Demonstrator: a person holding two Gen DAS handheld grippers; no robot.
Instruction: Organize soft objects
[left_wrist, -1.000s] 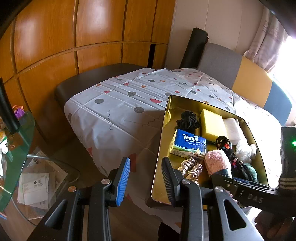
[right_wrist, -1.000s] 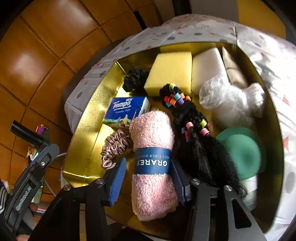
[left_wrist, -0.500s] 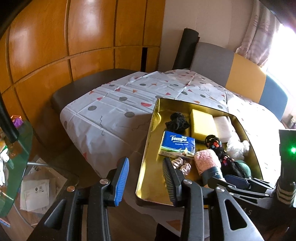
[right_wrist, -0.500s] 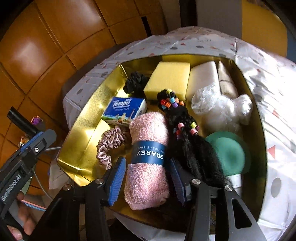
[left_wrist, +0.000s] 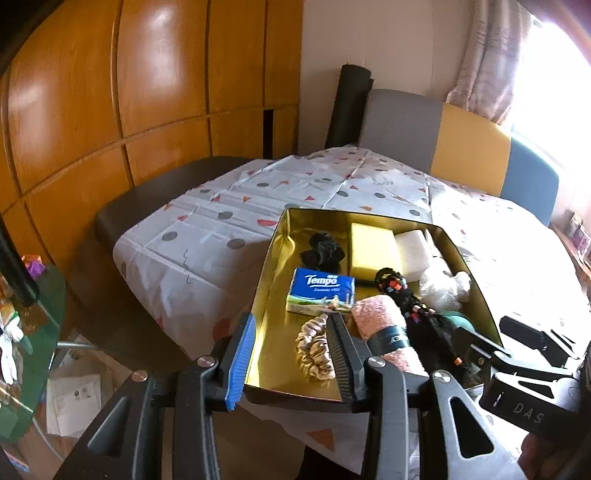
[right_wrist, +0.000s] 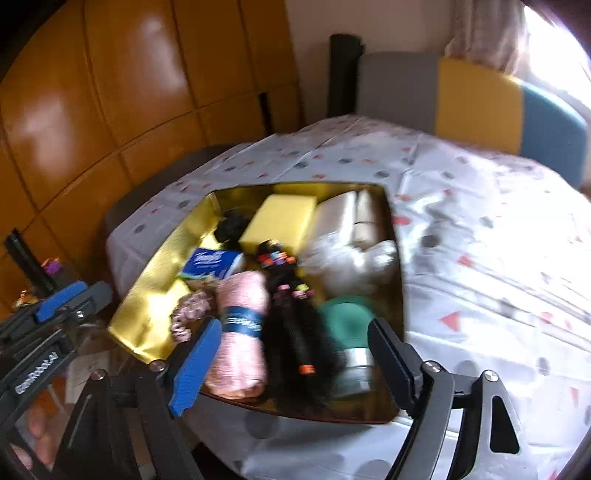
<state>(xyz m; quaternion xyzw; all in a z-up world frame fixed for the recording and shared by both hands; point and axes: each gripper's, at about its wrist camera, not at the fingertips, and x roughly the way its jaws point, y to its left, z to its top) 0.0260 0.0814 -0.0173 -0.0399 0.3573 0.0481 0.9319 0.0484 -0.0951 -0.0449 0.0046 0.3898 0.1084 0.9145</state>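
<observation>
Above the gold tray (right_wrist: 147, 295) — right hand-held gripper (right_wrist: 291, 358) opening, empty.

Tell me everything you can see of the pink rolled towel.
The pink rolled towel is fluffy terry cloth, rolled into a cylinder and bound by a dark blue paper band with white lettering. It lies in the gold tray, between the beige scrunchie and the black braided hairpiece, touching the hairpiece. No jaws grip it.

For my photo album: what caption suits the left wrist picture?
Left gripper, jaws opening with nothing between them, above a gold tin of soft things.
</observation>
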